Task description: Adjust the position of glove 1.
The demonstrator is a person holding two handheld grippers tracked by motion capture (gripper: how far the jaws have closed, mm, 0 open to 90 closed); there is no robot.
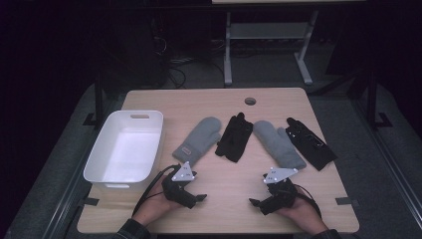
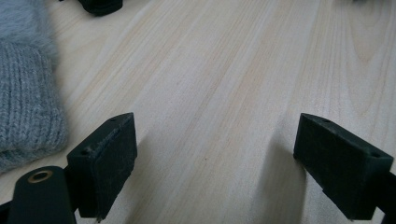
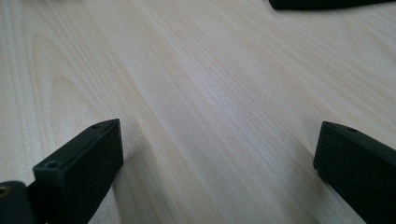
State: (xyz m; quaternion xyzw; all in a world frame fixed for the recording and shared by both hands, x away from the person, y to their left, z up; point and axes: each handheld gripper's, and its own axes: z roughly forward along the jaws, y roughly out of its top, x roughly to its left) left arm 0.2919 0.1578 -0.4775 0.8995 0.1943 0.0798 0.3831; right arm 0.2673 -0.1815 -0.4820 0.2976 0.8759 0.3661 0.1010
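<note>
Both claws rest low in the frame on the pale wooden bench (image 1: pixel 224 194), left claw (image 1: pixel 195 197) and right claw (image 1: pixel 259 203) spread apart, empty. Four gloves lie mid-frame in a row, the grey knitted mitten (image 1: pixel 197 138) nearest the left claw, likely bound for the white plastic tub (image 1: pixel 107 175) at left.

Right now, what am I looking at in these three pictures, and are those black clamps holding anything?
A person sits at a pale wooden table, holding a two-jaw tool in each hand: the left gripper and the right gripper. The high view looks down from above. The other two views come from cameras riding on each gripper, looking along its black jaws. Both grippers are open and hold nothing. On the table lie a white plastic bin, two grey knitted mittens and two black gloves.
</note>
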